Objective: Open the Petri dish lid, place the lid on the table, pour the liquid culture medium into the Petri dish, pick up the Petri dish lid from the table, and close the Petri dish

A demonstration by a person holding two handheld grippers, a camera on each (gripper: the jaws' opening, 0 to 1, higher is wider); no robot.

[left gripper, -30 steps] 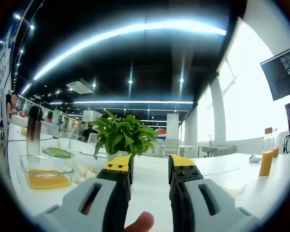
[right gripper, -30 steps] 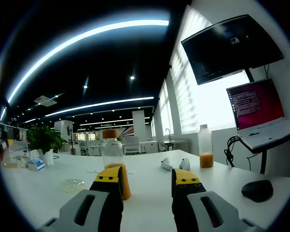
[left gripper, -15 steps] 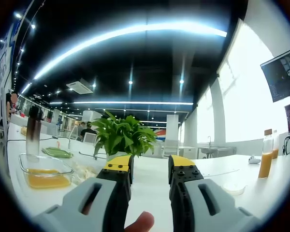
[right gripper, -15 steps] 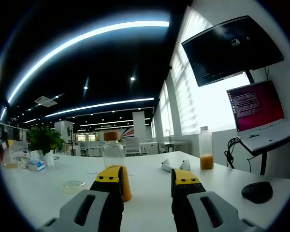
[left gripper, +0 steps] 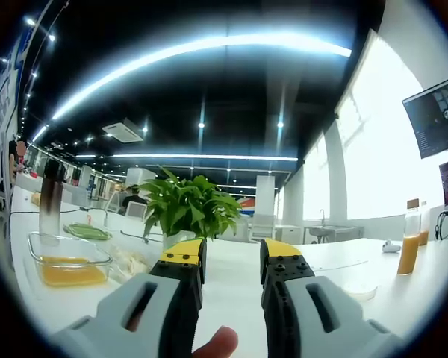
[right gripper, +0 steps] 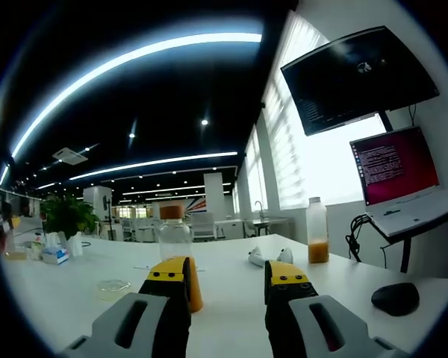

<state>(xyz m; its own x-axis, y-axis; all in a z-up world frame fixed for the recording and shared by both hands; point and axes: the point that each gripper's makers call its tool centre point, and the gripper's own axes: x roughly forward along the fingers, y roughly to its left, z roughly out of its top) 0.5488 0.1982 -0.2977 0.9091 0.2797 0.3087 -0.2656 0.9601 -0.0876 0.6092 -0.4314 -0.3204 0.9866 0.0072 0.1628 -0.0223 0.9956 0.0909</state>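
Left gripper [left gripper: 230, 261]: it rises from the bottom middle of the left gripper view, jaws apart with only white table between the yellow tips, so it holds nothing; a fingertip [left gripper: 215, 344] of the person shows at the bottom edge between the jaws.
Right gripper [right gripper: 226, 276]: bottom middle of the right gripper view, jaws also apart and empty, level above the table [right gripper: 75, 298] (I judge both are waiting low and ready, as no step has been started).
Petri dish [right gripper: 113, 286]: low left of centre in the right gripper view, flat on the table, to the left of the left jaw tip and apart from it; in the left gripper view it sits low on the right [left gripper: 362, 292]. It is shallow, round, clear, and looks empty; the lid seems on, but it is too small to be sure.
Medium bottle [right gripper: 176, 255]: just behind the left jaw in the right gripper view, upright, clear with a brown cap, orange liquid in the lower part. Probably it stands near the dish so that pouring needs a short way only.
Second bottle [right gripper: 316, 240]: right of centre, farther back, same orange liquid.
Plant [left gripper: 188, 209]: centre of the left gripper view, behind the jaws.
Glass container [left gripper: 66, 262]: lower left, with orange content.
Mouse [right gripper: 394, 297]: lower right.
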